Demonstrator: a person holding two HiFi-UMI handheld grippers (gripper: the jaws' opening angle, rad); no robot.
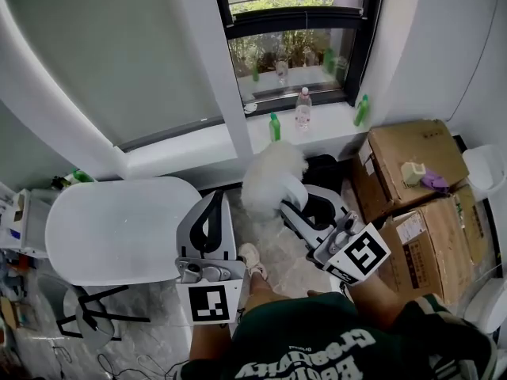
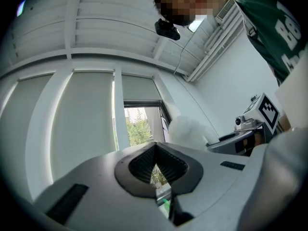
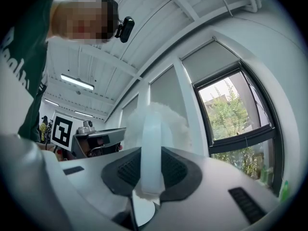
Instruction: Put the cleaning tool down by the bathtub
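Being clamped by its translucent handle between the right gripper's (image 3: 151, 177) jaws, the fluffy white duster (image 1: 269, 176) is held aloft just right of the bathtub (image 1: 119, 228), likely for lowering beside it. The left gripper (image 2: 156, 165), shut on nothing, is held aside.

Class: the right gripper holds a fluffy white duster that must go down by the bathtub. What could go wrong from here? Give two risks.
1. The right gripper clamps the duster only by its thin handle, with the fluffy head far beyond the jaws; it could pivot or slip on the way.
2. The shut, empty left gripper sits between the duster and the bathtub; crossing over, the two grippers might bump.
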